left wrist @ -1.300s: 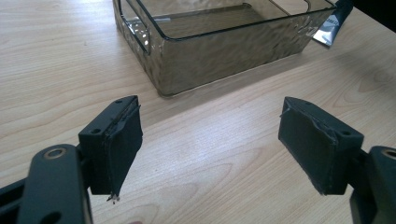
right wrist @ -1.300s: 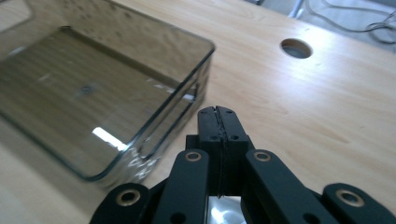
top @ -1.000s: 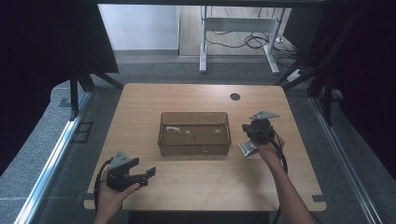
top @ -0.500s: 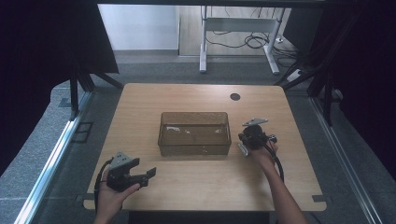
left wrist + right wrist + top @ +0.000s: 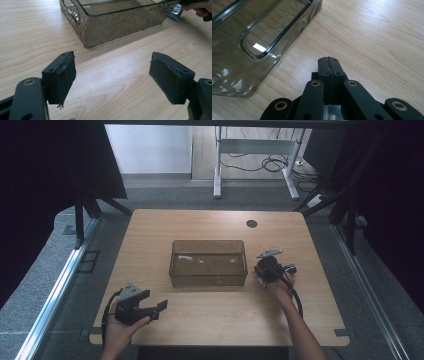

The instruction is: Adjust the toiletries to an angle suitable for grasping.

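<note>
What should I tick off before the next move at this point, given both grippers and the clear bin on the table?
1. Left gripper open, nothing between the jaws: ok.
2. Right gripper jaws shut, nothing visibly held between them: ok.
3. Clear bin upright near the middle of the table: ok.
4. Bin contents: cannot tell; through the glare it looks empty.
5. Right gripper apart from the bin's end wall, not touching: ok.
6. Bare tabletop between left gripper and bin: ok.
</note>
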Demonstrator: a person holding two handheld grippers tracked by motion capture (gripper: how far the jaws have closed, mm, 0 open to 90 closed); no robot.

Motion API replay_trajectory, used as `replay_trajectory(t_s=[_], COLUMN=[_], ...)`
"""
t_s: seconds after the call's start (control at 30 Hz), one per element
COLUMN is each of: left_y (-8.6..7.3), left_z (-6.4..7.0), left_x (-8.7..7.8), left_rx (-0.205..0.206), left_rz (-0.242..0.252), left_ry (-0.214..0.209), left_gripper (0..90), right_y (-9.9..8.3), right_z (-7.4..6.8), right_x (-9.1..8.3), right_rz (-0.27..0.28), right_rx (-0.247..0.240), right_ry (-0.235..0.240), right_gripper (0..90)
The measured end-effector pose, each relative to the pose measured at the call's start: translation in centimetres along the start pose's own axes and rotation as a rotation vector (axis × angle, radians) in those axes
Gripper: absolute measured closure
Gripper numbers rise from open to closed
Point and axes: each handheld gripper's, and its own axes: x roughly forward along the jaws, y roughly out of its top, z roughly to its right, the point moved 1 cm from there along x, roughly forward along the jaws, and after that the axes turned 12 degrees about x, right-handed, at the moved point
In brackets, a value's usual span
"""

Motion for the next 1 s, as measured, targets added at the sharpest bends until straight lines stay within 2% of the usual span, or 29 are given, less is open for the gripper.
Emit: replay_trajectory(t_s=[0.2, 0.33, 0.43, 0.7, 1.0], left_y=[-0.1, -0.2, -0.1, -0.2, -0.2], left_z=[-0.1, 0.2, 0.5, 0.2, 0.1], left_x=[0.2, 0.7, 0.8, 0.7, 0.6], left_rx=[-0.005, 0.021, 0.032, 0.017, 0.015], left_rz=[-0.008, -0.040, -0.038, -0.032, -0.030], left_ry=[0.000, 0.023, 0.010, 0.006, 0.003], left_gripper=[21.8, 21.8, 21.7, 21.8, 21.8], right_y=[-0.1, -0.2, -0.3, -1.1, -2.5], right_z=[0.0, 0.0, 0.1, 0.2, 0.0], right_x=[-0.1, -0.1, -0.2, -0.4, -1.7], right_rz=[-0.001, -0.010, -0.012, -0.011, -0.004], right_rx=[0.003, -0.006, 0.001, -0.007, -0.025], right_ry=[0.004, -0.001, 0.004, 0.011, 0.029], right_gripper=[89.8, 89.8, 89.8, 89.8, 89.8])
